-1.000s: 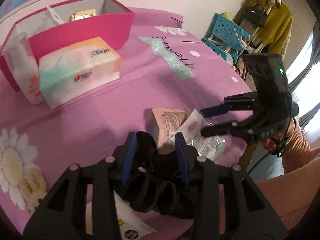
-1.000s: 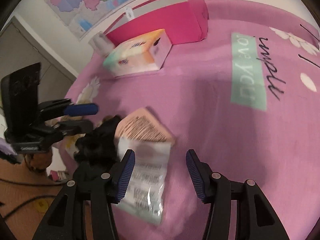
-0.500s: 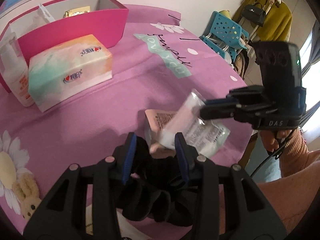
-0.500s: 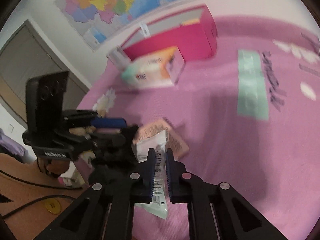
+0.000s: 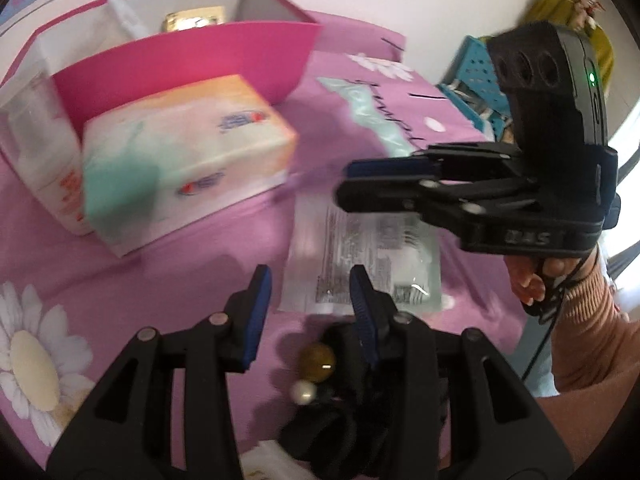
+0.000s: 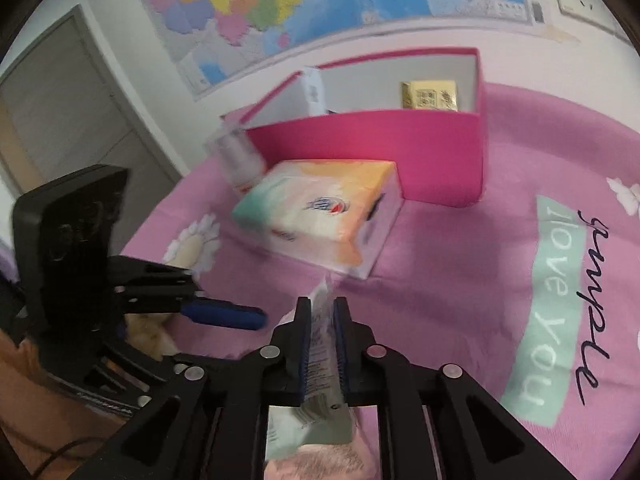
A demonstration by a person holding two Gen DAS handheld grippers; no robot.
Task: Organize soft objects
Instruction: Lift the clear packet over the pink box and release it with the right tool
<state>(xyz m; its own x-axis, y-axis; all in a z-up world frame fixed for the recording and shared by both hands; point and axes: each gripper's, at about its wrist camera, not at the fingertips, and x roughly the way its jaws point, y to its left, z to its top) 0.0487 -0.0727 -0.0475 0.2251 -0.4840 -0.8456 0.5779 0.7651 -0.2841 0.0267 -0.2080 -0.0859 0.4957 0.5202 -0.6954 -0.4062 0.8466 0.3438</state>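
My right gripper (image 6: pixel 322 340) is shut on a clear plastic packet (image 6: pixel 320 344) with printed text and holds it in the air above the pink tablecloth (image 6: pixel 440 240). In the left wrist view the packet (image 5: pixel 360 264) hangs below the right gripper (image 5: pixel 348 184). My left gripper (image 5: pixel 308 304) is open and empty, just in front of the packet, above a black scrunchie (image 5: pixel 340 420) with beads. A pink open box (image 6: pixel 380 152) stands at the back, a tissue pack (image 6: pixel 320 216) in front of it.
A gold packet (image 6: pixel 430 96) and a white carton (image 6: pixel 314 92) are inside the pink box. A clear wrapped pack (image 5: pixel 40 152) stands left of the tissue pack. A blue crate (image 5: pixel 476 92) and a yellow garment (image 5: pixel 560 8) are beyond the table's right edge.
My right gripper closed on the plastic packet, lifted it off the cloth and carried it toward the pink box. My left gripper moved forward, leaving the black scrunchie below it.
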